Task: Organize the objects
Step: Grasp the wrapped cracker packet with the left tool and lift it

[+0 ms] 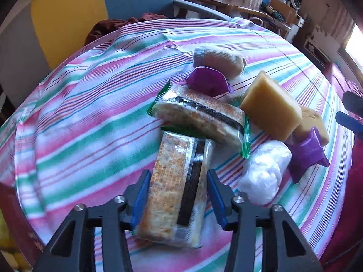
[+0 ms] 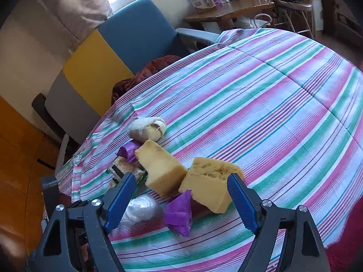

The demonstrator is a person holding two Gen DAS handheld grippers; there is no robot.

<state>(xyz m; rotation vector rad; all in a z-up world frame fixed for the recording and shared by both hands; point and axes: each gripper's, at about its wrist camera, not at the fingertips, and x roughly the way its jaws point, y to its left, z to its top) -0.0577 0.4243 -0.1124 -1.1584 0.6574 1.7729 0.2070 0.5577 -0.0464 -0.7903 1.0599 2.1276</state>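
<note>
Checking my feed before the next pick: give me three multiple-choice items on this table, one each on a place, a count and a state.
1. What lies between the left gripper's fingers?
A. a yellow sponge block
B. a cracker packet
C. a purple packet

2. How many yellow sponge blocks are on the striped cloth?
A. one
B. two
C. four

3. How do the right gripper's fingers stand?
A. shut on the white bag
B. shut tight on nothing
C. wide apart

Key:
1 B: the cracker packet runs lengthwise through the left gripper.
2 B: the right wrist view shows one sponge block beside a second sponge block.
3 C: the right gripper shows a broad gap between its blue pads.
</note>
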